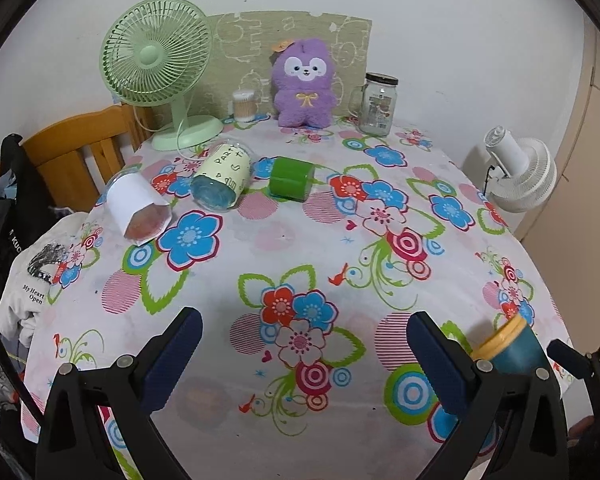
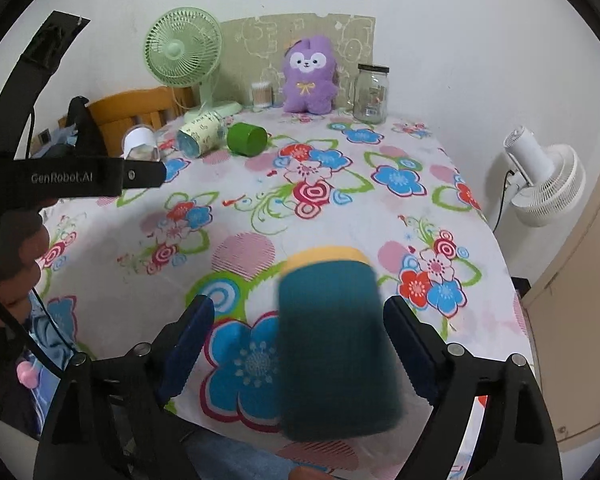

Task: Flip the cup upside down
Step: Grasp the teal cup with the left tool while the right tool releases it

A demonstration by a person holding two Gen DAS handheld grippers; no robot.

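Note:
A dark teal cup with a yellow rim (image 2: pixel 332 344) lies between the fingers of my right gripper (image 2: pixel 300 344), rim pointing away; it is blurred. The jaws stand wide apart and do not touch it. The same cup shows in the left wrist view (image 1: pixel 512 348) at the lower right, behind my left gripper's right finger. My left gripper (image 1: pixel 304 352) is open and empty above the tablecloth. Three more cups lie on their sides at the far left: a white one (image 1: pixel 138 208), a pale patterned one (image 1: pixel 220 178) and a green one (image 1: pixel 292 178).
A flowered tablecloth (image 1: pixel 300 240) covers the table. At the back stand a green fan (image 1: pixel 160 68), a purple plush toy (image 1: pixel 302 84), a glass jar (image 1: pixel 378 104) and a cotton-swab tub (image 1: pixel 245 105). A wooden chair (image 1: pixel 80 148) is left; a white fan (image 1: pixel 520 172) is right.

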